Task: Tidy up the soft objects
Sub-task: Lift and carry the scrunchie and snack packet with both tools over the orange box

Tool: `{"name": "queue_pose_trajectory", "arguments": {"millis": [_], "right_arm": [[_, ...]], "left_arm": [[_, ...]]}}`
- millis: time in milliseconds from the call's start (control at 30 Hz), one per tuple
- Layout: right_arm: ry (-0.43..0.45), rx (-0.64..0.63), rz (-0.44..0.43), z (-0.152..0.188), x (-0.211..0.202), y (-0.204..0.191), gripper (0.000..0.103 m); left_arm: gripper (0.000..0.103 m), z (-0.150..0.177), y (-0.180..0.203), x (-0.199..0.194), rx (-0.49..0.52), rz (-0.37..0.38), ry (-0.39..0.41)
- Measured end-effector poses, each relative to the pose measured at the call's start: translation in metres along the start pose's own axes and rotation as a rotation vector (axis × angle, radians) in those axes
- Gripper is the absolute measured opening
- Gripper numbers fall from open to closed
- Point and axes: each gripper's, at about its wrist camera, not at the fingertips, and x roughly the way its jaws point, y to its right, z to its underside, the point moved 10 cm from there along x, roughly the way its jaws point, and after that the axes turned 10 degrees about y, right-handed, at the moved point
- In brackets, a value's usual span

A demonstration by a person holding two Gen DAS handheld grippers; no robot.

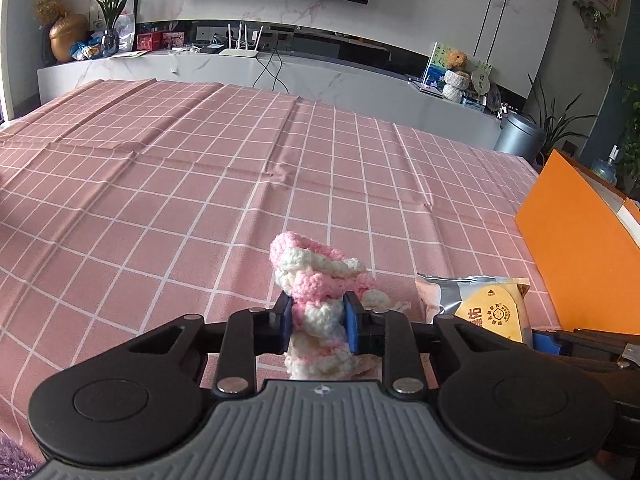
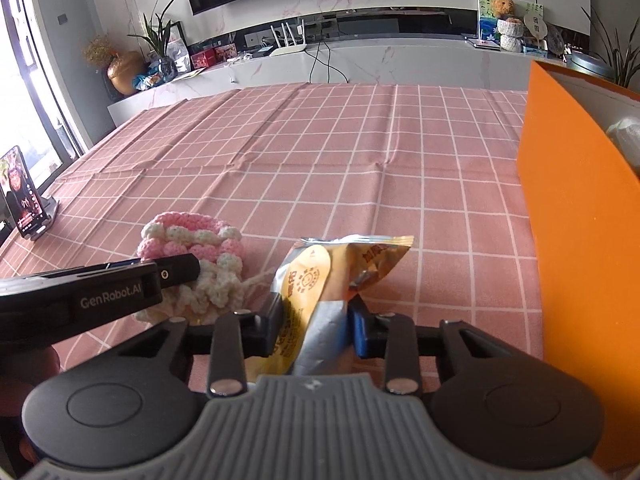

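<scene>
My left gripper (image 1: 317, 322) is shut on a pink and white crocheted piece (image 1: 316, 276), held low over the pink checked tablecloth (image 1: 180, 184). My right gripper (image 2: 316, 320) is shut on a silver and yellow snack packet (image 2: 320, 280). The two grippers are side by side; the packet shows in the left wrist view (image 1: 492, 312) to the right of the crochet, and the crochet shows in the right wrist view (image 2: 188, 244) to the left, partly behind the left gripper's black body (image 2: 100, 300). An open orange box (image 2: 580, 220) stands right of the packet.
The orange box (image 1: 572, 248) takes up the table's right side. A phone on a stand (image 2: 22, 196) sits at the left edge. A purple fuzzy thing (image 1: 16, 456) shows at the lower left. Beyond the table is a white TV cabinet (image 1: 240, 68) with clutter.
</scene>
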Motion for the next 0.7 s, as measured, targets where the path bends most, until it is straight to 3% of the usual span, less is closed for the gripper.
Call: {"name": "queue_pose_trajectory", "arguments": {"millis": [500, 700], "right_arm": [[0.167, -0.041, -0.009, -0.041, -0.063, 0.001, 0.029], [0.265, -0.035, 0.002, -0.068, -0.104, 0.018, 0.029]], "left_arm": [[0.026, -0.031, 0.014, -0.048, 0.032, 0.003, 0.101], [0.026, -0.053, 0.038, -0.073, 0.045, 0.053, 0.168]]}}
